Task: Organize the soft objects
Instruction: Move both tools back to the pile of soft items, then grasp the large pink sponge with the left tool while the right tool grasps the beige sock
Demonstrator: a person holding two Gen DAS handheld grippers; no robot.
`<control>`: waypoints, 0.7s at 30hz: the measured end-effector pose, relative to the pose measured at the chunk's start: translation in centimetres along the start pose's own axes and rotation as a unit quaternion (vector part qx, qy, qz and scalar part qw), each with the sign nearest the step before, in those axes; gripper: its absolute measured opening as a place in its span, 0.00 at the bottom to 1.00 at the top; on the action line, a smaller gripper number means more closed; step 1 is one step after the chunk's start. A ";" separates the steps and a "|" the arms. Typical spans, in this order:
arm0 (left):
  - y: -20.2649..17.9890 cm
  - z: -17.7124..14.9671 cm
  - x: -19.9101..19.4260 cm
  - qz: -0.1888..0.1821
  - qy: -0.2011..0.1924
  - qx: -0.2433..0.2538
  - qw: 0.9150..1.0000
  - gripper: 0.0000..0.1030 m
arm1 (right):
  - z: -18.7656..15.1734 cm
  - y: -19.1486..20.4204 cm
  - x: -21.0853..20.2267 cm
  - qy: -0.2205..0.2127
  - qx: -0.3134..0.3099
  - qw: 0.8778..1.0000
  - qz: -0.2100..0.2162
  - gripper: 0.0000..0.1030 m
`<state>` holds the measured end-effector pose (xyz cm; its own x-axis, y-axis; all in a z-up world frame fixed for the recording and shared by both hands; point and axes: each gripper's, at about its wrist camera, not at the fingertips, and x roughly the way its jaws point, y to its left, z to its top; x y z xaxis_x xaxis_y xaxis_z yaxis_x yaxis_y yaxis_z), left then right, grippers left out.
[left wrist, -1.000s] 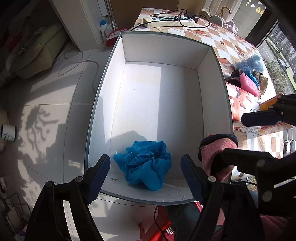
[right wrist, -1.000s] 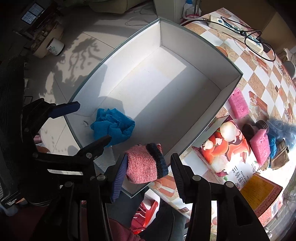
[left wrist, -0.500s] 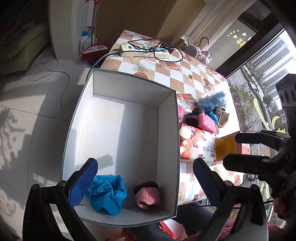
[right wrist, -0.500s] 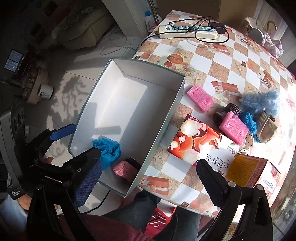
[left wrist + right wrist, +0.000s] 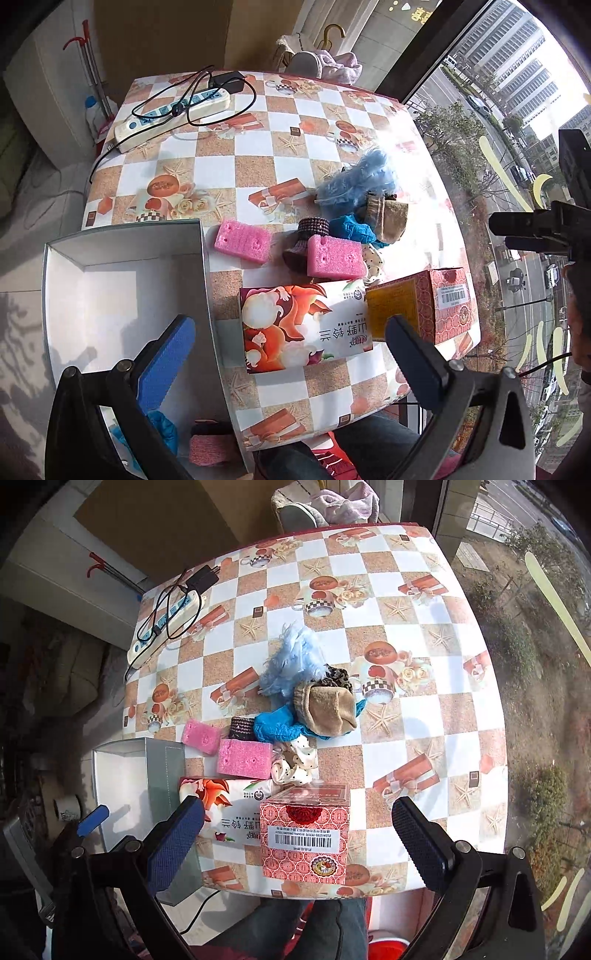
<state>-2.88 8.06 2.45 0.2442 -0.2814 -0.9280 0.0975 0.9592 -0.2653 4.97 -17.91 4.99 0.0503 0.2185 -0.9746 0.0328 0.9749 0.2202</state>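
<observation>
A white box [image 5: 110, 295] stands off the table's left edge; a pink sock [image 5: 208, 448] and a blue cloth [image 5: 162, 432] lie in its near end. On the table lie two pink sponges [image 5: 243, 242] [image 5: 334, 256], a blue fluffy piece [image 5: 354, 184], a tan sock [image 5: 328, 709], a blue cloth [image 5: 277, 725] and a spotted cloth [image 5: 295, 764]. My left gripper [image 5: 291, 365] is open and empty over the box's right wall and a tissue pack. My right gripper [image 5: 299, 842] is open and empty above the red carton.
A tissue pack [image 5: 299, 328] and a red patterned carton [image 5: 306, 834] stand at the table's near edge. A power strip with cables [image 5: 173, 114] lies at the far left corner. A window runs along the right. The person's legs show below the table.
The pink sock left my right gripper and now lies in the box beside the blue cloth. Both grippers have pulled up and swung right over the table.
</observation>
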 end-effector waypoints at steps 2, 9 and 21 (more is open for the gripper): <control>-1.7 1.1 1.9 0.004 0.012 0.010 1.000 1.00 | 1.5 -1.8 1.8 0.015 0.007 1.000 -0.005 0.99; -4.5 4.6 8.7 0.027 0.064 0.000 0.998 1.00 | 5.7 -3.9 9.4 0.068 0.003 0.998 0.005 0.99; -6.0 6.1 16.1 0.089 0.135 0.000 0.987 1.00 | 8.3 -4.0 18.0 0.118 -0.024 0.992 0.033 0.99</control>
<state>6.39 -2.34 -9.26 -0.0091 -0.0920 -0.9957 0.0767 0.9928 -0.0925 14.02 -18.26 -13.07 -0.1855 0.2811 -0.9416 -0.0103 0.9576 0.2879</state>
